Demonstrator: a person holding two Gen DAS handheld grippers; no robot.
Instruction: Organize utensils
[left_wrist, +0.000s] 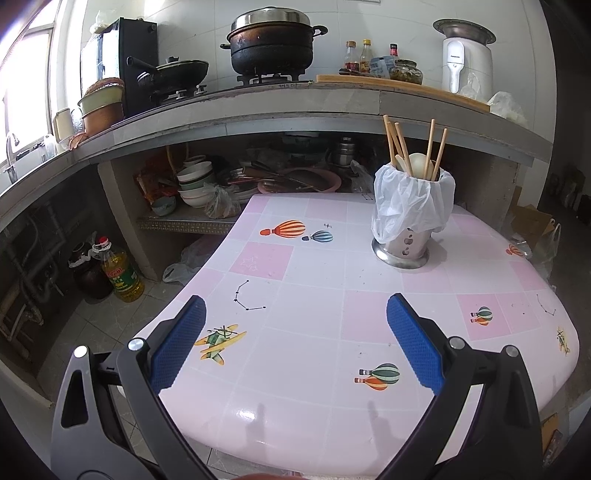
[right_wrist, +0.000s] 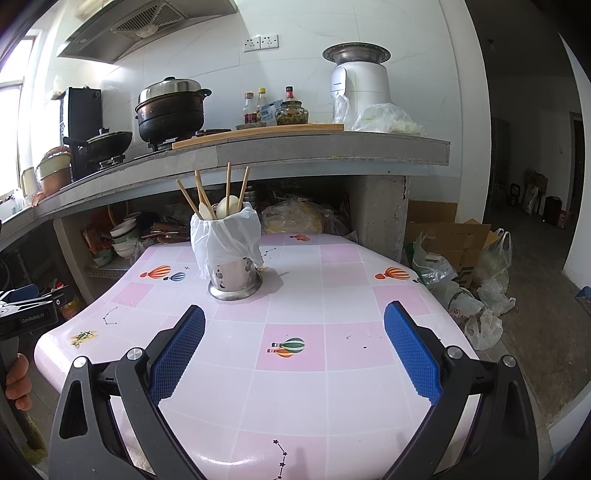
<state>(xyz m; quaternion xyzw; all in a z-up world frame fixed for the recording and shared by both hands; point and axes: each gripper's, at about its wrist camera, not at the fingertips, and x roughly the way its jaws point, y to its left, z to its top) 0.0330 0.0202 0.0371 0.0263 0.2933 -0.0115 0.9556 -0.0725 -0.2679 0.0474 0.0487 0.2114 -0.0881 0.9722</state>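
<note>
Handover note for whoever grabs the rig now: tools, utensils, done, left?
Left tool: open, empty, over the near part of the table.
Right tool: open, empty, also over the table.
Utensil holder: upright on the far part of the table, plastic bag draped over its rim. Chopsticks and spoons stand inside.
Done: no loose utensils visible on the table.
Left: apparently nothing; check outside the views.

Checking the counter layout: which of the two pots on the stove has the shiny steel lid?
The tall black steamer pot, right of the flat dark pan, whose lid is dark.
</note>
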